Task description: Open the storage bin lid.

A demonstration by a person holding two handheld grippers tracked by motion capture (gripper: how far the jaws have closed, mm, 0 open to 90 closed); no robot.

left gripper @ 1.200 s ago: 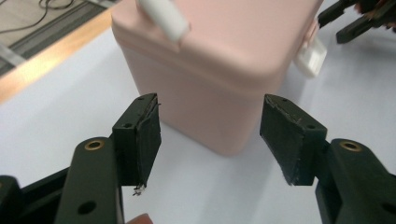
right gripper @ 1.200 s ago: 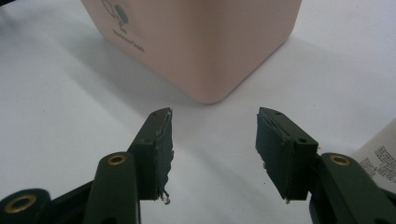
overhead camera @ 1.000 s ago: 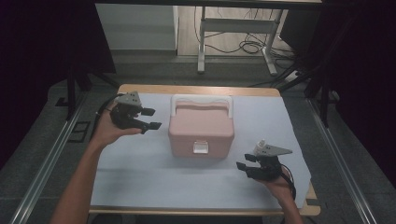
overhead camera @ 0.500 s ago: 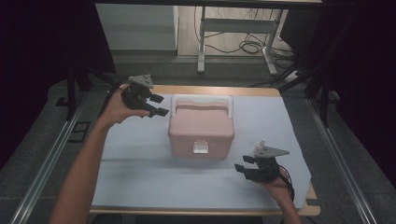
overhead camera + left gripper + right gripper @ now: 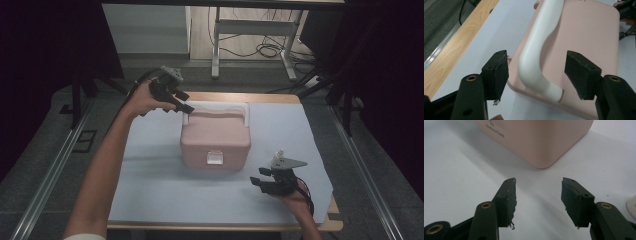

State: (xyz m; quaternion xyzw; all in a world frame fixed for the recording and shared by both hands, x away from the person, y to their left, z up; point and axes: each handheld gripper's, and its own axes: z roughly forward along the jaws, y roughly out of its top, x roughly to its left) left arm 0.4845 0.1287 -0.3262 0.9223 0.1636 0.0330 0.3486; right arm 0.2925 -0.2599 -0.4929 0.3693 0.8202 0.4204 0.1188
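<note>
Reaching for the box handle

Waiting nearest the table's front edge, the right gripper (image 5: 263,183) rests with jaws apart, holding nothing. Mid-table sits the pink box (image 5: 215,142). At its far side, the left gripper (image 5: 537,72) hovers spread around the white handle (image 5: 537,53), not touching. Next, I reckon, it must close squarely there.

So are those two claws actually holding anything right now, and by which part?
Nothing is held. The left gripper hangs open over the white handle of the pink box, pads not touching it. The right gripper is open above the table cover.
</note>
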